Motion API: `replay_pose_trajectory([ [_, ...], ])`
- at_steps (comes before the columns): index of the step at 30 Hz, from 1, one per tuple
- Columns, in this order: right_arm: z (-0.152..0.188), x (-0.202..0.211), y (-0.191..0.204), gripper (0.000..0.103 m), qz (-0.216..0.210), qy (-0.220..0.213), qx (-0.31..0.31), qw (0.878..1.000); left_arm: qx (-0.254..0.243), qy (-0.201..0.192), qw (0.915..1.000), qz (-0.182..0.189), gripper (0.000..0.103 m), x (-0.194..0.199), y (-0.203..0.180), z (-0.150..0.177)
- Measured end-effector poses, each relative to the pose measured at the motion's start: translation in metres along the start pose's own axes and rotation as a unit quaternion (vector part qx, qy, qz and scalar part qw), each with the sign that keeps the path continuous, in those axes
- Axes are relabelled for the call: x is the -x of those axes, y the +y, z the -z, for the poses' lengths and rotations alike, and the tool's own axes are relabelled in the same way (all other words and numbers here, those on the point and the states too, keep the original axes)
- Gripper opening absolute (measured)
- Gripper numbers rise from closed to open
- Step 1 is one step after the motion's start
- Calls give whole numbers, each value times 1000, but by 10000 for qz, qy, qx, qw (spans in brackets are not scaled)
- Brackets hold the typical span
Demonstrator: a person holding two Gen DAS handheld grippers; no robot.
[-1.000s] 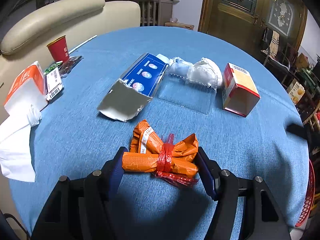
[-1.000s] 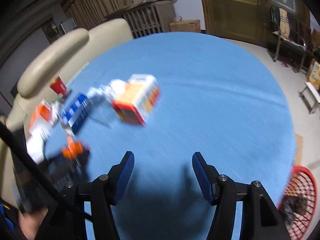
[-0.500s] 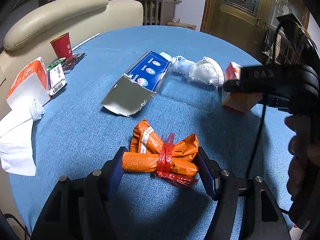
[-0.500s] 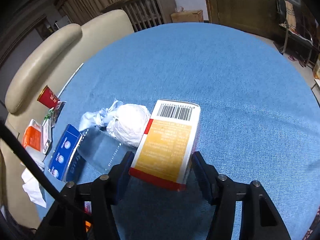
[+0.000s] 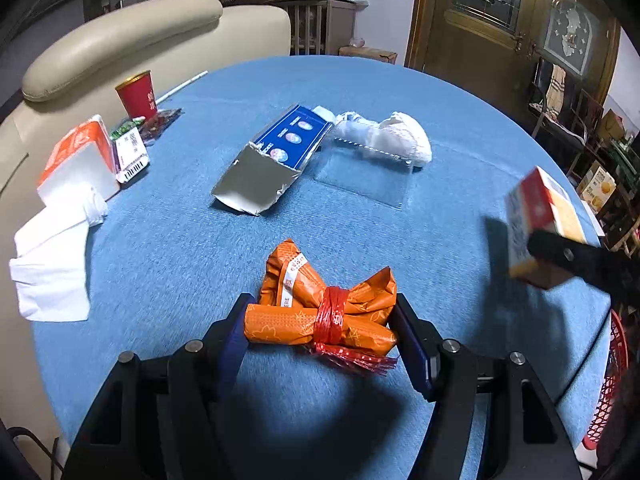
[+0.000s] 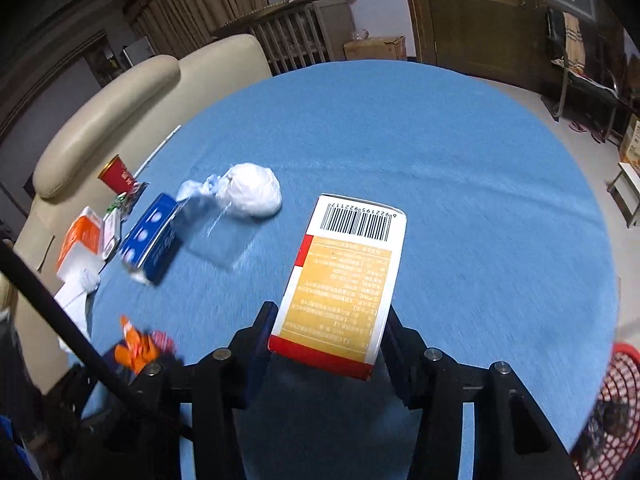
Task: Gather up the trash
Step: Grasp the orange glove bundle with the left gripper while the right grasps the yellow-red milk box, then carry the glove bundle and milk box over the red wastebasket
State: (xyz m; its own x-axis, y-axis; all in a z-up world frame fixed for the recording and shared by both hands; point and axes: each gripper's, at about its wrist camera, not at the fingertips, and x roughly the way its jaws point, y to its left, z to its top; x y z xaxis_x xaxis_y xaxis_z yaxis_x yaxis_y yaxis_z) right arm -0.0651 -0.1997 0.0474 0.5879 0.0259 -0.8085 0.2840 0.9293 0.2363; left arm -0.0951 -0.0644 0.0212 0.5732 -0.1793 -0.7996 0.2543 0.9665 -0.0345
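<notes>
Two pieces gripped, much trash left.
Left gripper point(image 5: 322, 330) clamps the orange wrapper point(image 5: 320, 310); right gripper point(image 6: 328, 334) clamps the carton point(image 6: 344, 280); blue box point(image 5: 280, 148) and white bag point(image 5: 388, 136) wait.

The round table point(image 5: 400, 92), covered in blue cloth, bore an orange wrapper bundle point(image 5: 320, 312), a torn blue carton point(image 5: 276, 156), a white bag point(image 5: 392, 136), a clear sheet point(image 5: 364, 180), a red cup point(image 5: 136, 94) and white tissues point(image 5: 52, 256).
</notes>
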Motion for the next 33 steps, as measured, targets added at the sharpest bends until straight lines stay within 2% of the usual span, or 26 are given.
replay_pose_trajectory([
  [7, 33, 46, -12, 53, -50, -229, -33, 9997, -76, -114, 9999, -97, 69, 25, -11, 10],
  [17, 59, 94, -12, 53, -136, -577, 13, 9982, -207, -316, 9992, -104, 69, 55, -26, 20],
  [25, 68, 118, -13, 53, -102, -795, 20, 9968, -297, -433, 9986, -83, 69, 68, -37, 20],
  [33, 75, 123, -18, 53, -103, -825, -41, 9965, -344, -456, 9983, -79, 69, 72, -42, 20],
])
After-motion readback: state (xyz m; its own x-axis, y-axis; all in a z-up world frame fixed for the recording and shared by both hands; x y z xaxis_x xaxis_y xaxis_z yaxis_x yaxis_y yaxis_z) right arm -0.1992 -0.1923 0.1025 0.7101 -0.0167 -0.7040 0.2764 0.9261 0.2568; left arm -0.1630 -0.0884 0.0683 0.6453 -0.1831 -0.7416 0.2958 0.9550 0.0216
